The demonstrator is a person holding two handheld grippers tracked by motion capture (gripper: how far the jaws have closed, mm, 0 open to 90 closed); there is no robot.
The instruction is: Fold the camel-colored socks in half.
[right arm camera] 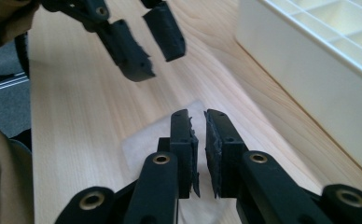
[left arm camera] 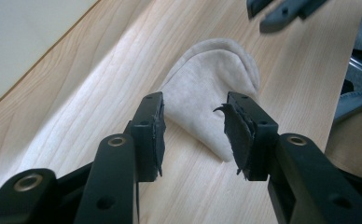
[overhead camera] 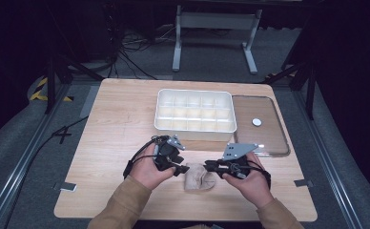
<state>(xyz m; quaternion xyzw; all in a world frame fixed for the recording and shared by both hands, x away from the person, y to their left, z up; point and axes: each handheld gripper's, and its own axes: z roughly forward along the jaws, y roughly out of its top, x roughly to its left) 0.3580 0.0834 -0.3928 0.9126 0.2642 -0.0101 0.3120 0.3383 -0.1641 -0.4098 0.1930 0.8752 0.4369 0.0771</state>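
Near the front edge of the table (overhead camera: 121, 119), a beige sock (overhead camera: 198, 178) lies flat on the wood, well in front of the white compartment tray (overhead camera: 195, 128) that stands toward the table's far side. Left of the sock, the left gripper (overhead camera: 181, 169) points toward it; in the left gripper view its jaws stand well apart, with the sock (left arm camera: 207, 98) on the table beyond them and nothing pressed between the pads. Right of the sock, the right gripper (overhead camera: 209, 166) also points toward it, so the two grippers face each other above the fabric. In the right gripper view its jaws stand close together with a thin slit between the pads, and no cloth can be made out in that slit; the sock (right arm camera: 144, 140) lies on the table below and behind them. The left gripper (right arm camera: 144, 42) shows at the top of that view, its jaws parted. Beside the sock, to its right and farther back, a clear lid (overhead camera: 262, 125) with a white knob lies flat, just beside the tray.
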